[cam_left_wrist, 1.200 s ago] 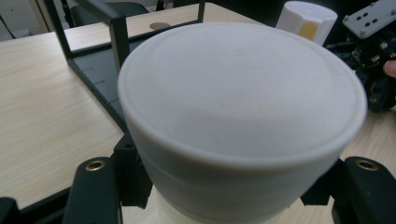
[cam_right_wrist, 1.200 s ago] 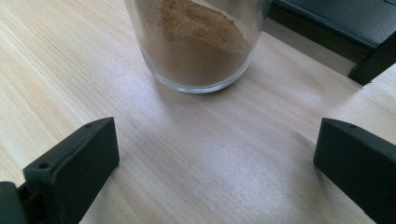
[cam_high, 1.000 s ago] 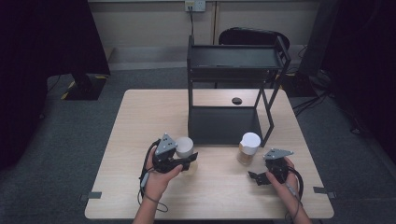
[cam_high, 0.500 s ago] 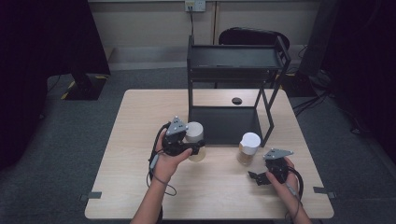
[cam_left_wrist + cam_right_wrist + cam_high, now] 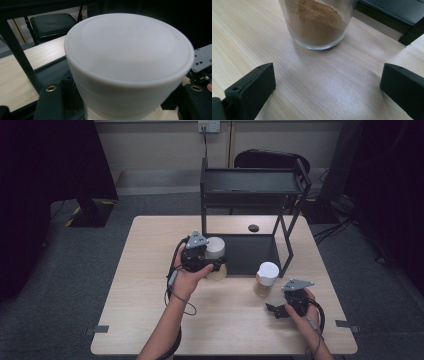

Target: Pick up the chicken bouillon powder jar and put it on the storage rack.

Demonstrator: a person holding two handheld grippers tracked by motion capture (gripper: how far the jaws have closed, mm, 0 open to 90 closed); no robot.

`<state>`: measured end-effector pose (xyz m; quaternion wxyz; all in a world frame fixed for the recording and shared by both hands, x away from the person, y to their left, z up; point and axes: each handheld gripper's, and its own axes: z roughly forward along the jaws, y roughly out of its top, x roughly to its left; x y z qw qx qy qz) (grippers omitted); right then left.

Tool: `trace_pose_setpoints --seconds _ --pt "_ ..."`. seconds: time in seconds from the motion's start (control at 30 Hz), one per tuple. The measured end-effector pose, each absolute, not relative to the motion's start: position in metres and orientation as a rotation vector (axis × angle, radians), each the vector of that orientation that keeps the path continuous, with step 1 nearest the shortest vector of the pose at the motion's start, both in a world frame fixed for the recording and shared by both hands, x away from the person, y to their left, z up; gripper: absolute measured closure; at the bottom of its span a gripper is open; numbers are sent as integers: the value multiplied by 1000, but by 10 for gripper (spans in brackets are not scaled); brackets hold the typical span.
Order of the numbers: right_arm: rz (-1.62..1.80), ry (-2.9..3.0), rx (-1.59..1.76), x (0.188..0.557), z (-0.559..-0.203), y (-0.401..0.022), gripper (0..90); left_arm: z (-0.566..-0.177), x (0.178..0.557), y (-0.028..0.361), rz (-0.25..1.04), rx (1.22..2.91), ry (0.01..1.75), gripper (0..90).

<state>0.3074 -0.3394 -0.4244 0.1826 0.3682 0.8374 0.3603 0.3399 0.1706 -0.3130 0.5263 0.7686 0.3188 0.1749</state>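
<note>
My left gripper [image 5: 215,263] is shut on a white-lidded jar [image 5: 215,248] of tan powder, held above the table just in front of the black rack's lower shelf [image 5: 252,254]. In the left gripper view the jar's lid [image 5: 127,55] looms large between the two jaws. A second white-lidded jar [image 5: 266,278] of brown powder stands on the table by the rack's right front leg. My right gripper [image 5: 280,307] rests on the table just short of it, open; its jaws stand wide apart before the glass jar [image 5: 317,27].
The black two-tier rack [image 5: 255,182] stands at the back middle of the wooden table [image 5: 150,320]. A small black round thing [image 5: 253,228] lies behind the lower shelf. A black chair [image 5: 270,159] stands beyond the table.
My left gripper has lifted the jar and carried it up and to the right, toward the rack's lower shelf. The right gripper and the second jar have stayed put.
</note>
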Motion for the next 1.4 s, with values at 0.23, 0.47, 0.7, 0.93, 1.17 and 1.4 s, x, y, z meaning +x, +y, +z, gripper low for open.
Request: trace_pose_setpoints --seconds 0.23,0.47,0.7,0.93,1.17,1.4 --pt "1017 2363 1039 307 -424 -339 0 -299 351 161 414 1837 758 350" --pt "1018 2362 1039 307 -425 -339 0 -286 361 153 424 1828 757 350" --pt "1017 2362 1038 307 -424 -339 0 -269 370 147 424 1828 749 350" --pt "1018 2362 1039 307 -425 -339 0 -254 379 141 417 1831 745 350" --pt "1016 2363 1038 307 -424 -339 0 -236 385 135 425 1838 737 350" --pt "1017 2363 1039 307 -424 -339 0 -214 391 129 438 1847 738 350"
